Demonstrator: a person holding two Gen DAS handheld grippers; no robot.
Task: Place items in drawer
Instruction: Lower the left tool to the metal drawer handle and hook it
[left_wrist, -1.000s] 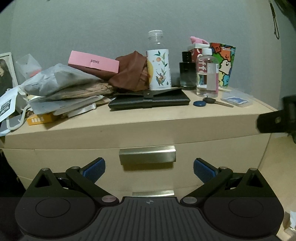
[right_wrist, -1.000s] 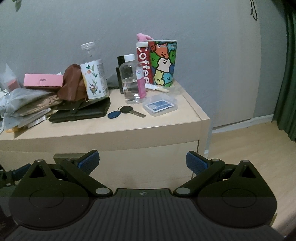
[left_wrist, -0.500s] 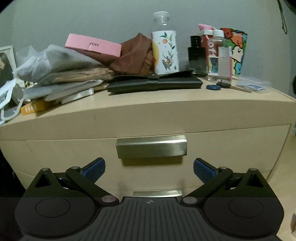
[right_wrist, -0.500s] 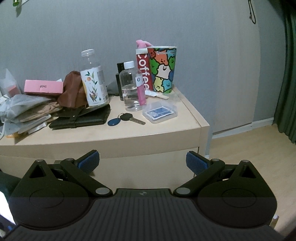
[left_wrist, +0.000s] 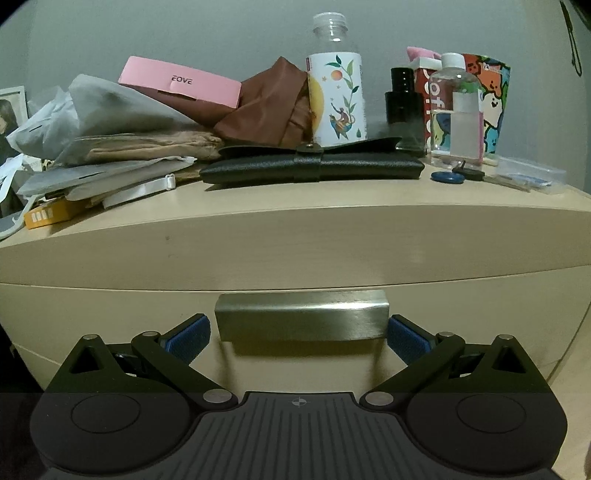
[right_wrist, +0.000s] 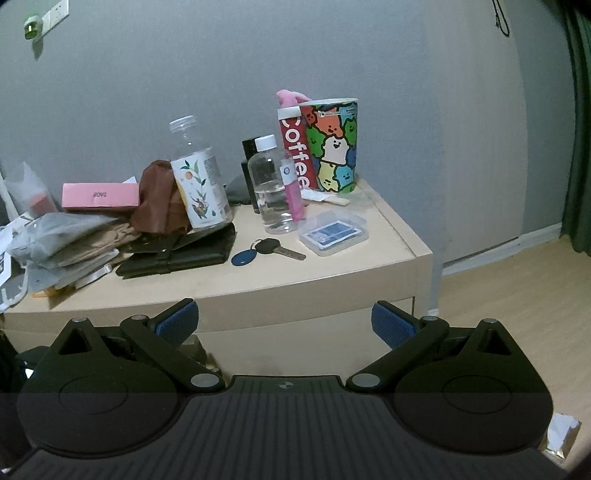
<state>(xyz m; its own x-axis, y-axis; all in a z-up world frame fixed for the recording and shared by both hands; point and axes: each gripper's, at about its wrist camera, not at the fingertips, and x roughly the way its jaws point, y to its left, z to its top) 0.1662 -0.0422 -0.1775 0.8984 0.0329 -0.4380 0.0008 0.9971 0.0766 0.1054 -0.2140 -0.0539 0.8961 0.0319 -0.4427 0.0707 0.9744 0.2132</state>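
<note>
Left wrist view: our left gripper (left_wrist: 298, 328) is wide open around the drawer handle (left_wrist: 301, 315) at 6 o'clock, drawer (left_wrist: 110, 314) shut. Next we squeeze and pull. Our right gripper (right_wrist: 282, 323) waits open; the key (right_wrist: 275, 248) lies at 12 o'clock.

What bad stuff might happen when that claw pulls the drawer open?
The open left gripper sits astride the brushed metal drawer handle; closed off-centre, it might slip off. A jerky pull may topple the tall uncapped floral-label bottle, which rests partly on the black leather wallet rather than flat wood.
</note>
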